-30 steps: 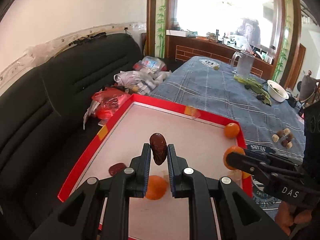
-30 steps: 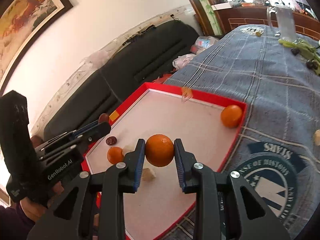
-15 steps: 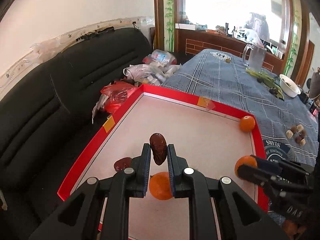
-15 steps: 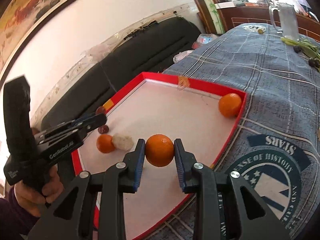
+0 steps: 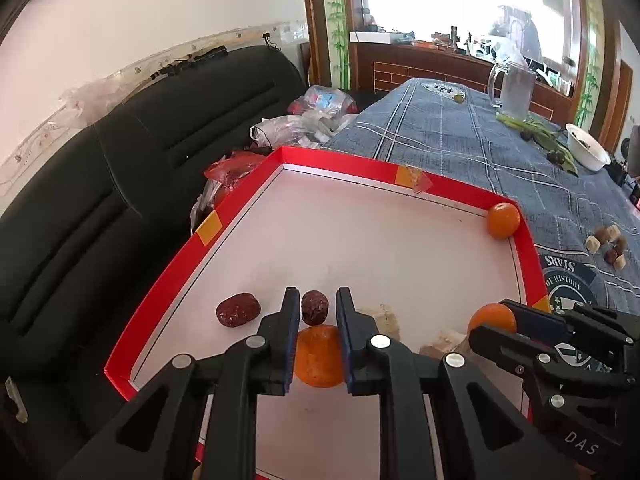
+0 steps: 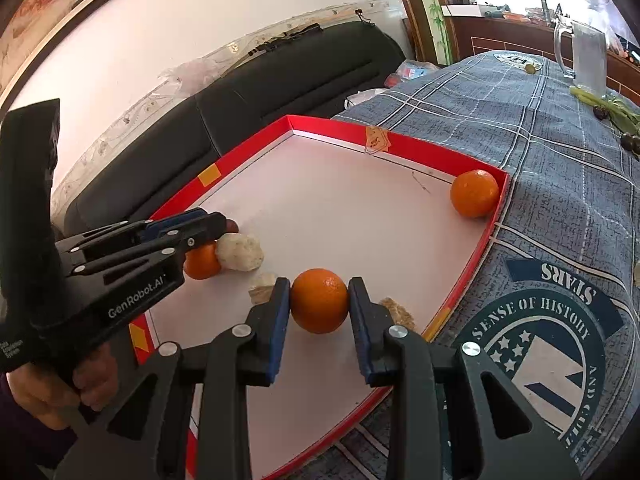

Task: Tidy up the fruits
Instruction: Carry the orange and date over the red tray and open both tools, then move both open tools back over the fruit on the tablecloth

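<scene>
A red-rimmed tray (image 5: 240, 208) with a white floor lies on the table. My left gripper (image 5: 317, 292) is low over its near left part and its jaws are opening. A dark red date (image 5: 315, 307) sits between the fingertips, with a thin gap on its right side. Under that gripper lies an orange (image 5: 318, 356), and a second date (image 5: 238, 309) rests to its left. My right gripper (image 6: 319, 282) is shut on another orange (image 6: 319, 300) just above the tray floor near the front right rim. A third orange (image 6: 475, 194) sits in the far right corner.
Pale lumps (image 6: 239, 252) lie on the tray between the grippers. A black sofa (image 5: 120, 160) with plastic bags (image 5: 304, 120) runs along the left. On the blue plaid cloth stand a glass jug (image 5: 512, 88), a white bowl (image 5: 587, 148) and several small pieces (image 5: 608, 244).
Both grippers have sunk toward the tray floor. The date, which stood upright and pinched in the left pads, now sits lower and looser. The right gripper still holds its orange.
</scene>
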